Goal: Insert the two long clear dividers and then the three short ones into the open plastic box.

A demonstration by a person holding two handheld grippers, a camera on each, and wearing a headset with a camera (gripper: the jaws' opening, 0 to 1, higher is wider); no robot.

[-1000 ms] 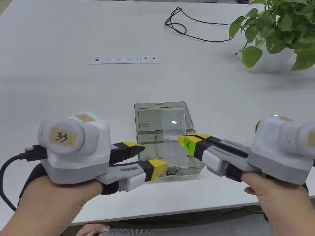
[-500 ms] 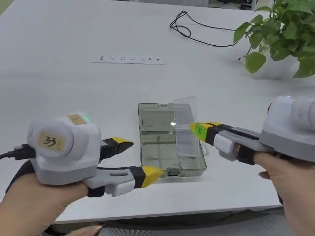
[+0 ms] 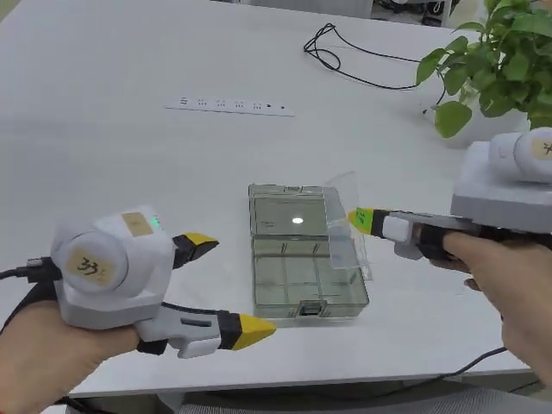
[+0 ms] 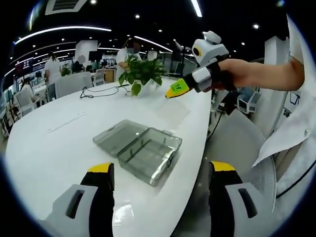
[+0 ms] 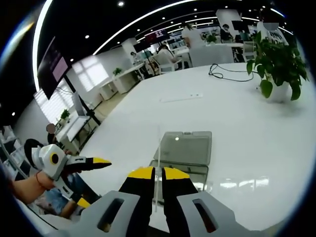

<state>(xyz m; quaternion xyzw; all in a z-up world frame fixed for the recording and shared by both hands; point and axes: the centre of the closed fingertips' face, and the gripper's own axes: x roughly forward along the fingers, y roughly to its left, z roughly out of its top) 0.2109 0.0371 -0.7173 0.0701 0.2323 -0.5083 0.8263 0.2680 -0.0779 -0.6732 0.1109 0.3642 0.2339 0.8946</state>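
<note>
Nearest the tabletop's [image 3: 103, 155] near edge, the left gripper [image 3: 233, 285] hovers with its yellow-tipped jaws spread wide and nothing between them; the left gripper view has the box lying ahead through that gap. Just beyond, a short way in from the near edge, the open plastic box [image 3: 302, 250] lies flat, its ribbed base towards the person and its lid [image 3: 289, 211] folded back on the far side. Over the box's right side the right gripper [image 3: 360, 218] reaches in, its jaws pinched together on a clear divider [image 3: 352, 250], which hangs from them above the box's right wall; the right gripper view catches the sheet edge-on between the two tips. Further towards the far edge lies a white power strip [image 3: 228, 105]. At the far right corner a black cable [image 3: 345, 56] loops beside a leafy potted plant [image 3: 496, 60].
</note>
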